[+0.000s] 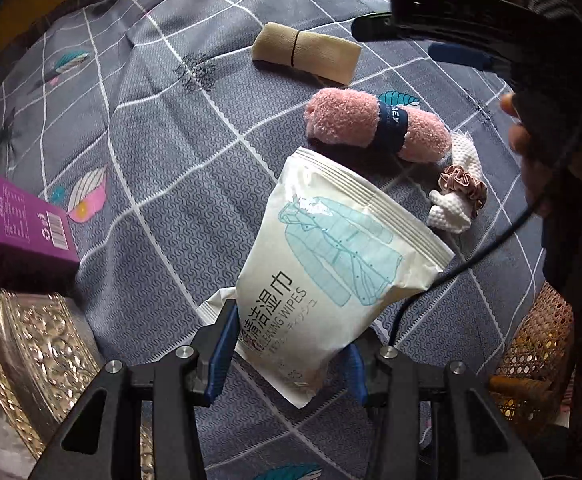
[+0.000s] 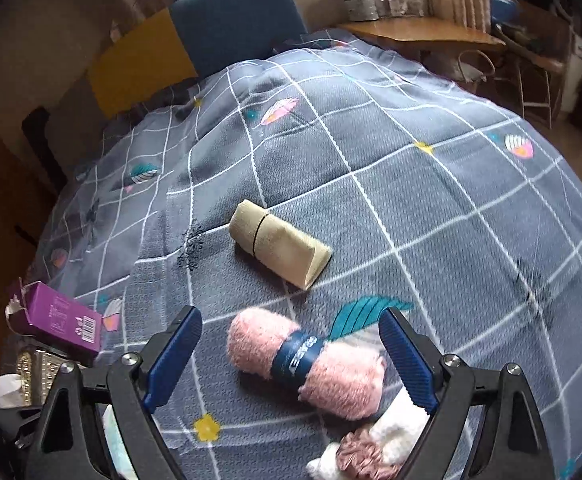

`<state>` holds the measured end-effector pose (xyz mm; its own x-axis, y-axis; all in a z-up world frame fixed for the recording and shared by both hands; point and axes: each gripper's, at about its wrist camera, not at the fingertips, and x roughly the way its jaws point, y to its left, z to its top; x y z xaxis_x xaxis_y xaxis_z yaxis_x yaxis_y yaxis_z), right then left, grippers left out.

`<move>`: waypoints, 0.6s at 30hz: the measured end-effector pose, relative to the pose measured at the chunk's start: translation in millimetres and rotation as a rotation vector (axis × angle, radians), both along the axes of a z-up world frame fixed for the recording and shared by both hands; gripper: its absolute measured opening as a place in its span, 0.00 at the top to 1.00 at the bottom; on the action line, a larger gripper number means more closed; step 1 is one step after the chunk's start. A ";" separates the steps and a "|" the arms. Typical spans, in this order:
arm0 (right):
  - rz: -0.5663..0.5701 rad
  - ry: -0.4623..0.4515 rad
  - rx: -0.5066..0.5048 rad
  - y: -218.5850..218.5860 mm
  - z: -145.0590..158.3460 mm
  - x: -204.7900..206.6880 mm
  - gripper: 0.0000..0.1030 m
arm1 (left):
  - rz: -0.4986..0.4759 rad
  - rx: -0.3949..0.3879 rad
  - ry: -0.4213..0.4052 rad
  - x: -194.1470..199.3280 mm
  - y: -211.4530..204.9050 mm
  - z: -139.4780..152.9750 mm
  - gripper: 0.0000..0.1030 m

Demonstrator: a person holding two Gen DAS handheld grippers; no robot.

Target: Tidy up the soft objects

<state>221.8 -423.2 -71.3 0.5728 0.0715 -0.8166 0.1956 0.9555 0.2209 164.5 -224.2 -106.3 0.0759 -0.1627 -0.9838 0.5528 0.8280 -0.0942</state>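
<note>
Grey checked bedspread (image 1: 163, 128); wipes pack (image 1: 331, 248) lengthwise away from left claw (image 1: 287, 344).

Purple box (image 1: 19, 216) cut off at left edge; white cloth (image 2: 391, 436) partly hidden behind hand-held gripper finger.

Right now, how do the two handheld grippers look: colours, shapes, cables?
Both the left gripper and the right gripper have black angular frames with silver bolts and ribbed blue pads on the jaws. A thin black cable runs near the left one.
</note>
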 end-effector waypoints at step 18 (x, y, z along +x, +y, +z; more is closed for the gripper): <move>0.115 0.113 -0.226 25.0 -38.6 79.2 0.95 | 0.160 -0.076 0.029 -8.0 39.1 -24.0 0.54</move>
<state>300.9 -398.2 -109.9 0.4760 -0.0600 -0.8774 0.0940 0.9954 -0.0171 156.5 -185.1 -130.3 0.0782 -0.2251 -0.9712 0.4106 0.8950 -0.1744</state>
